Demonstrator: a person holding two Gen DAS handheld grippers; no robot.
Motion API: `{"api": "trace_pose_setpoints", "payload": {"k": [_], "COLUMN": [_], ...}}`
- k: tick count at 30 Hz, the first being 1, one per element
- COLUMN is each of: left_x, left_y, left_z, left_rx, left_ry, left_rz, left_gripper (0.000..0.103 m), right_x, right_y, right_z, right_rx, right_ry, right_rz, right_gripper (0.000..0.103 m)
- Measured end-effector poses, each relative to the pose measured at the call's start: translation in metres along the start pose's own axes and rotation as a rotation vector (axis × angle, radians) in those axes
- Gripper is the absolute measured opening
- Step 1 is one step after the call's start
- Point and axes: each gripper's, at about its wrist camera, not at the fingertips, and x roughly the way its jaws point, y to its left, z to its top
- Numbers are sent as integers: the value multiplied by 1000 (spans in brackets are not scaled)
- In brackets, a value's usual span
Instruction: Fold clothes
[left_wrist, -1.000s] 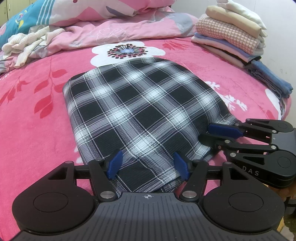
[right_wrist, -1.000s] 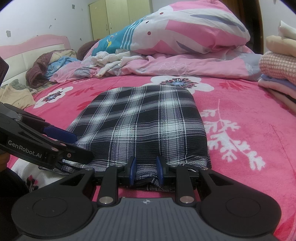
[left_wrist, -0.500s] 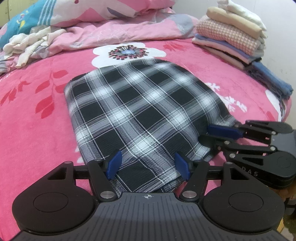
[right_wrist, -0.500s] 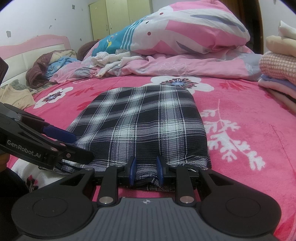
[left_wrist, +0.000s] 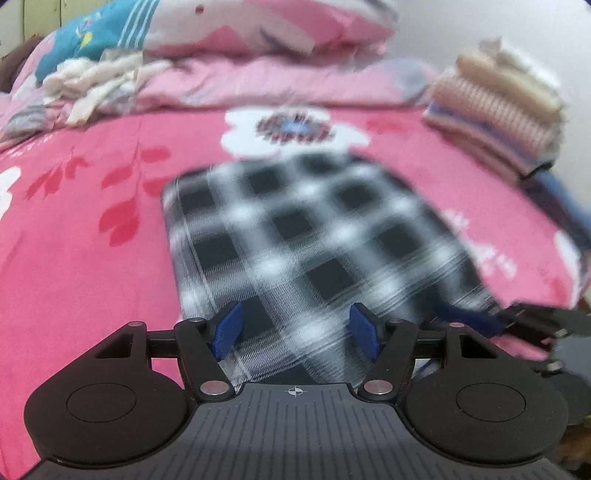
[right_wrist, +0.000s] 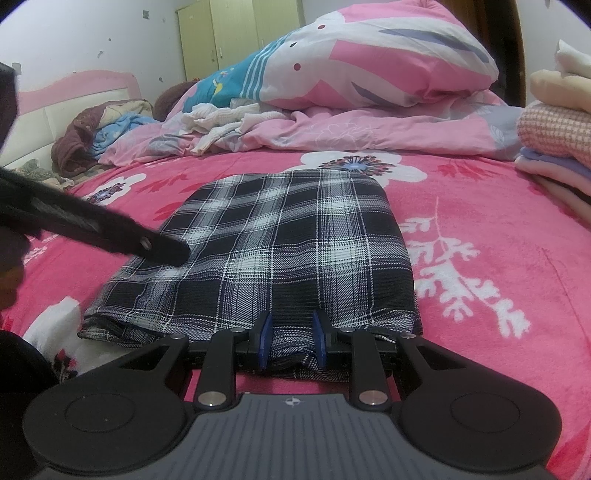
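A folded black-and-white plaid garment (left_wrist: 314, 236) (right_wrist: 288, 243) lies flat on the pink flowered bed cover (left_wrist: 85, 266). My right gripper (right_wrist: 291, 341) is shut on the middle of the garment's near edge, with bunched cloth between its blue pads. It also shows blurred at the right edge of the left wrist view, as the right gripper (left_wrist: 517, 321). My left gripper (left_wrist: 295, 328) is open, its pads wide apart above the garment's near part. That view is motion-blurred. In the right wrist view the left gripper's black finger (right_wrist: 110, 236) hangs over the garment's left edge, not gripping it.
A stack of folded clothes (left_wrist: 498, 110) (right_wrist: 554, 147) sits at the bed's right side. A pink duvet and pillow (right_wrist: 369, 81) lie across the far end, with crumpled white clothes (right_wrist: 221, 122) in front of them. More loose clothes (right_wrist: 99, 129) lie by the headboard.
My left gripper has lifted and tipped up from the garment's near left corner, and its view has blurred. The right gripper and the garment have not moved.
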Motion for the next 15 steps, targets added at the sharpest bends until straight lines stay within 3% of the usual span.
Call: {"api": "trace_pose_setpoints", "payload": {"k": [13, 15], "left_x": [4, 4], "left_y": [4, 4], "left_z": [-9, -9], "left_rx": [-15, -20], "left_ry": [-9, -8], "left_rz": [4, 2], "left_gripper": [68, 68], "right_x": [-11, -20], "right_y": [3, 0], "right_z": [14, 23], "right_rx": [3, 15], "right_ry": [21, -6], "right_rz": [-13, -14], "right_gripper": [26, 26]}}
